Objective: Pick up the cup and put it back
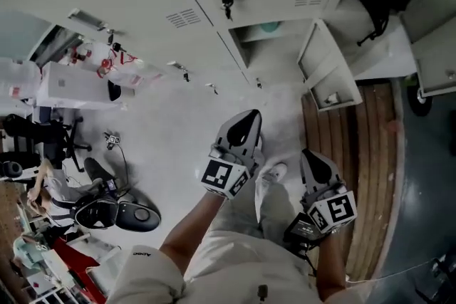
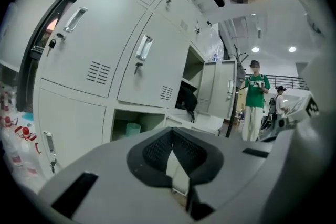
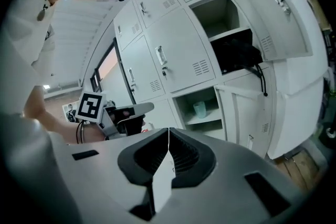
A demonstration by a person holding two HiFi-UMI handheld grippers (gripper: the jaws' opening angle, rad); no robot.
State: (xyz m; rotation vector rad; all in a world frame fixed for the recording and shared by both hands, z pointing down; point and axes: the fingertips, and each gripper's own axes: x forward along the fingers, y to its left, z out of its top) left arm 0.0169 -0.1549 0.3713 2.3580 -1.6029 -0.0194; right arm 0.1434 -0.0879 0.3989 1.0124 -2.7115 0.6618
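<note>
A pale green cup (image 3: 199, 109) stands upright on the shelf of an open bottom locker compartment; it also shows as the cup (image 2: 133, 129) and, small, as the cup (image 1: 269, 28). My left gripper (image 2: 171, 134) is shut with nothing between its jaws, held well short of the lockers and pointing towards them. My right gripper (image 3: 168, 131) is also shut and empty, at about the same distance. In the head view the left gripper (image 1: 248, 121) is ahead of the right gripper (image 1: 315, 159), both over the pale floor.
Grey lockers (image 1: 142, 3) fill the wall. An open locker holds a black bag (image 3: 239, 55), and the door (image 1: 324, 67) beside the cup's compartment swings out. Wooden flooring (image 1: 370, 174) lies to the right. Chairs and clutter (image 1: 114, 210) crowd the left. A person in green (image 2: 255, 97) stands beyond.
</note>
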